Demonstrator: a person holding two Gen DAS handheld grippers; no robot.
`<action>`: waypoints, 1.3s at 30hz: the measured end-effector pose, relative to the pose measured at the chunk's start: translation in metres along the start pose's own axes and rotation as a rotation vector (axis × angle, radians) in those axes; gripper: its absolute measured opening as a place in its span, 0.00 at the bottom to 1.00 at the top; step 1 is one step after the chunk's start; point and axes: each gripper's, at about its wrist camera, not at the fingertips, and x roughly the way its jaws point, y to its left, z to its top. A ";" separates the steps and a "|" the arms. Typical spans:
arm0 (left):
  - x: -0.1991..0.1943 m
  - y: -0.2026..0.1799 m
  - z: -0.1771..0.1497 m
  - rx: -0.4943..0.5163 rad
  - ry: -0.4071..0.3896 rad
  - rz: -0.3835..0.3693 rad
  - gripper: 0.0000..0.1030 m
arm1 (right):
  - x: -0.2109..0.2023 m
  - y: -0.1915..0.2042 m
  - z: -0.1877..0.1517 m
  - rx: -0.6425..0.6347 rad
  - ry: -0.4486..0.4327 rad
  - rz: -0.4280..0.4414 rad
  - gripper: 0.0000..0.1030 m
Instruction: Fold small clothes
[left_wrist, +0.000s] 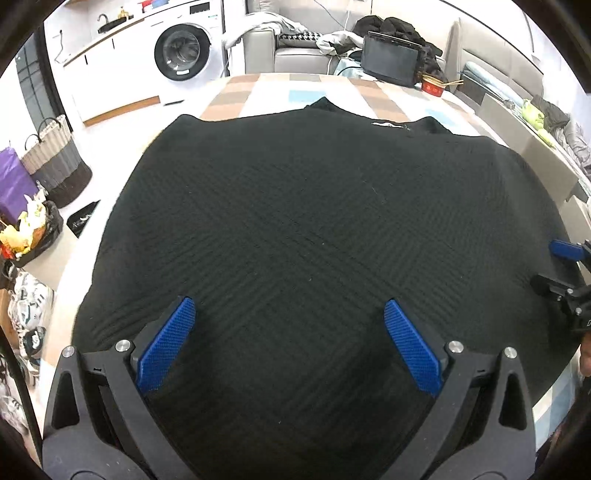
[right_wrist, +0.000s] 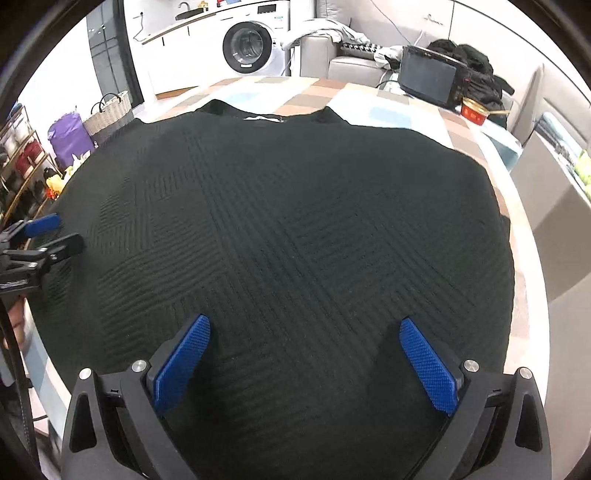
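A black ribbed knit sweater (left_wrist: 314, 229) lies spread flat on a table with a checked cloth (left_wrist: 258, 88), collar and white label at the far end. It also fills the right wrist view (right_wrist: 288, 229). My left gripper (left_wrist: 290, 306) is open and empty, its blue pads just above the sweater's near hem on the left. My right gripper (right_wrist: 304, 325) is open and empty above the near hem on the right. Each gripper shows at the edge of the other's view: the right one (left_wrist: 561, 262), the left one (right_wrist: 44, 236).
A laptop (left_wrist: 391, 59) and a red bowl with chopsticks (left_wrist: 434, 86) stand at the table's far right end. A washing machine (left_wrist: 184, 51), a sofa with clothes, a woven basket (left_wrist: 55, 158) and bags lie beyond the table edges.
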 end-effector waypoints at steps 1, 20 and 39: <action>0.001 0.002 0.001 -0.006 0.005 -0.006 0.99 | 0.000 -0.005 0.000 0.004 0.000 -0.021 1.00; 0.022 -0.055 0.041 0.107 0.017 -0.075 0.99 | 0.001 -0.010 0.006 0.121 -0.029 0.042 1.00; 0.018 0.009 0.024 0.012 0.016 0.015 0.99 | -0.009 -0.014 0.008 0.106 -0.041 -0.016 1.00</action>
